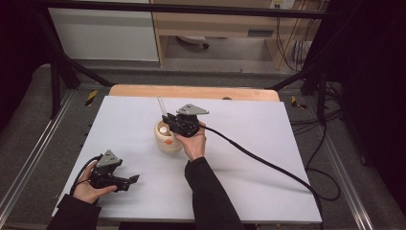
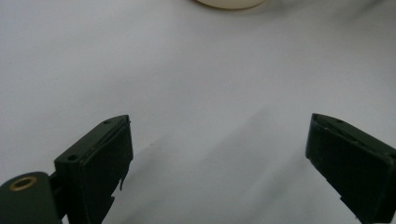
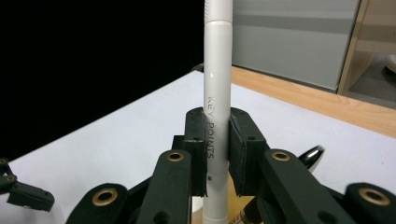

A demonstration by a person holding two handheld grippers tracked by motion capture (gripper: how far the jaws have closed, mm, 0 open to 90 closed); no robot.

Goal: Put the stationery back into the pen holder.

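A cream pen holder (image 1: 168,140) with an orange mark stands on the white table sheet (image 1: 239,134), near its middle. Right above the holder, my right gripper (image 1: 168,118) is shut on a white pen (image 1: 161,102), which stands upright with its lower end down in the holder. In the right gripper view the pads (image 3: 201,149) of the right gripper (image 3: 216,140) clamp the pen (image 3: 217,88) at its printed barrel. My left gripper (image 1: 130,181) rests low at the front left, open and empty. Its jaws stand wide apart around the left gripper (image 2: 219,140) midpoint, over bare sheet.
The right gripper's black cable (image 1: 268,165) trails across the sheet to the right edge. The wooden table edge (image 1: 191,91) runs along the back. Black frame bars (image 1: 57,62) stand at both sides. A shiny rounded tip (image 3: 310,154) pokes up beside the right jaws.
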